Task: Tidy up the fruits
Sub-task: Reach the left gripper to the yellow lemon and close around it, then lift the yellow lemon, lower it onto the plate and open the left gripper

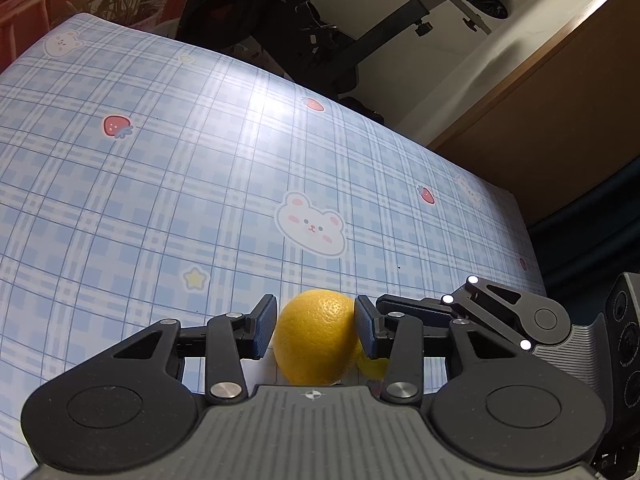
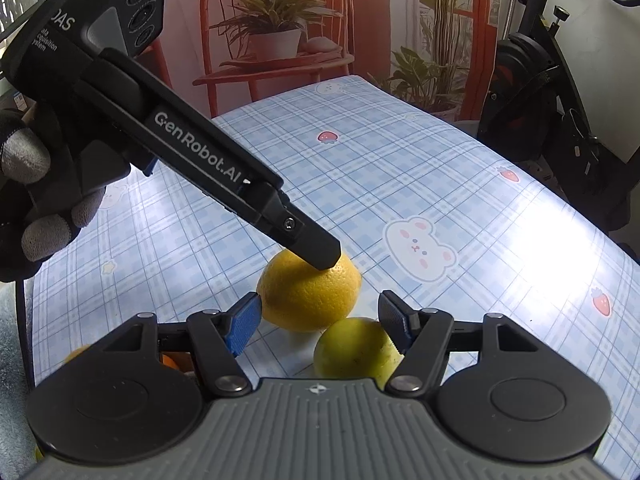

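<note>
Two fruits lie touching at lower centre of the tabletop [image 2: 460,168]: left tongs [image 1: 316,330] pinch the orange [image 1: 316,340], right tongs [image 2: 320,322] spread beside the lemon [image 2: 356,350]; next likely closing, lifting.

The blue plaid tablecloth [image 1: 160,184] lies open beyond the round yellow lemon [image 2: 310,292]; the smaller greenish-yellow lemon [image 2: 354,346] lies just beside it.

Bright daylight, tablecloth [image 1: 256,104] glare, fisheye-warped edges
</note>
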Tool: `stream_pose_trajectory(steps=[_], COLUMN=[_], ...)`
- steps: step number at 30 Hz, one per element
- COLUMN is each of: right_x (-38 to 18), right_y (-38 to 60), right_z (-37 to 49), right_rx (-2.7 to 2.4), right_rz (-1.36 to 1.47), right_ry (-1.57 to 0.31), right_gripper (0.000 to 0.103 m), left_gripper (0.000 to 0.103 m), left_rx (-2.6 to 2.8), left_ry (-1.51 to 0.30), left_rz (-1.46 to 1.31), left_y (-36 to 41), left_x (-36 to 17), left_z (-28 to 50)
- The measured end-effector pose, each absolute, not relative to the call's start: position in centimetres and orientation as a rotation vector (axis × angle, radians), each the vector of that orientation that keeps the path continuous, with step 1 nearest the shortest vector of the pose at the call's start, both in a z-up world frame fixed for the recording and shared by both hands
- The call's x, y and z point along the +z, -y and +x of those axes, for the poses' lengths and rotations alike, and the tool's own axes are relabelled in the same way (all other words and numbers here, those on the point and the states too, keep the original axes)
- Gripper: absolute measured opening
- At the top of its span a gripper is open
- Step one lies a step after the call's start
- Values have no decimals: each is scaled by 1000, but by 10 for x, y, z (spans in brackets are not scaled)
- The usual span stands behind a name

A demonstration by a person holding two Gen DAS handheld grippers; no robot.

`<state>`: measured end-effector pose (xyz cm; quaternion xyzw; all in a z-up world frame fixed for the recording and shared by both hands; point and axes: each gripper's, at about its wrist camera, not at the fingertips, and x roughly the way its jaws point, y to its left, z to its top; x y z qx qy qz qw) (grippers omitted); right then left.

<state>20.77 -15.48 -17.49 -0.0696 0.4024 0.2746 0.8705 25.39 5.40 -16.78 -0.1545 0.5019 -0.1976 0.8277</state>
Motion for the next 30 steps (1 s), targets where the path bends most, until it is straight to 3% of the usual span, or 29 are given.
stream_pose_trajectory(steps=[6, 11, 30], right_x=[-172, -172, -162], right_y=[166, 178, 198], right_z=[194, 185, 174], right_rx=[545, 501, 437], right_rz=[-162, -156, -105], right_ry=[-842, -848, -845], right_gripper=[66, 59, 59], left_gripper=[45, 45, 45], left_rx=[-412, -410, -395], left_ry=[-1053, -1050, -1049], left_rz=[-300, -282, -278], left_y=[-54, -51, -45], left_x=[-165, -162, -165], left_z=[250, 252, 254])
